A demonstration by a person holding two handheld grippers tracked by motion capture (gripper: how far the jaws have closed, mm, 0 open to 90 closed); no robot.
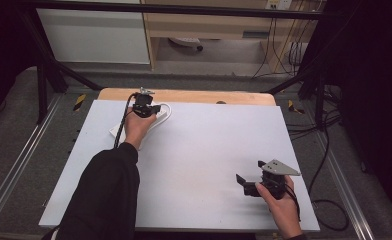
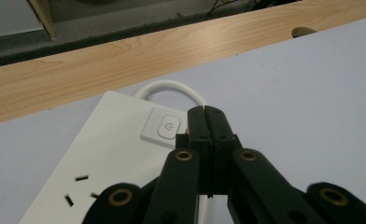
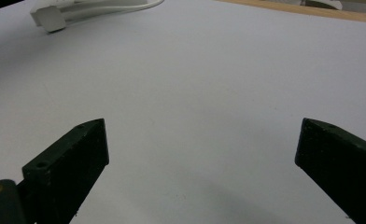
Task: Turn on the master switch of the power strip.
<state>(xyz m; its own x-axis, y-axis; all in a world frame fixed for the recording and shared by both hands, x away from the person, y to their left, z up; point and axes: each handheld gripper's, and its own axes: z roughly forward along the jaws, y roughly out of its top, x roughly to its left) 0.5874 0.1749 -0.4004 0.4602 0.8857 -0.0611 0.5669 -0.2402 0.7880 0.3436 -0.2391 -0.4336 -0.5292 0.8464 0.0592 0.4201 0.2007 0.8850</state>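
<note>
The left claw (image 2: 204, 112) has its jaws pressed together, tips just beside the power button (image 2: 168, 127) of a white power strip (image 2: 104, 154) that lies at the far left of the white worktop (image 1: 204, 150), its white cord (image 2: 169, 86) looping behind it. The right claw (image 1: 249, 181) hovers low over the near right of the worktop, jaws wide apart with nothing between them, well apart from the strip.

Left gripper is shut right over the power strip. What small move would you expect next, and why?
Probably a short nudge left and down to press the power button. The left gripper is shut, its tips just right of the button on the white power strip; the right gripper sits open, far off.
</note>
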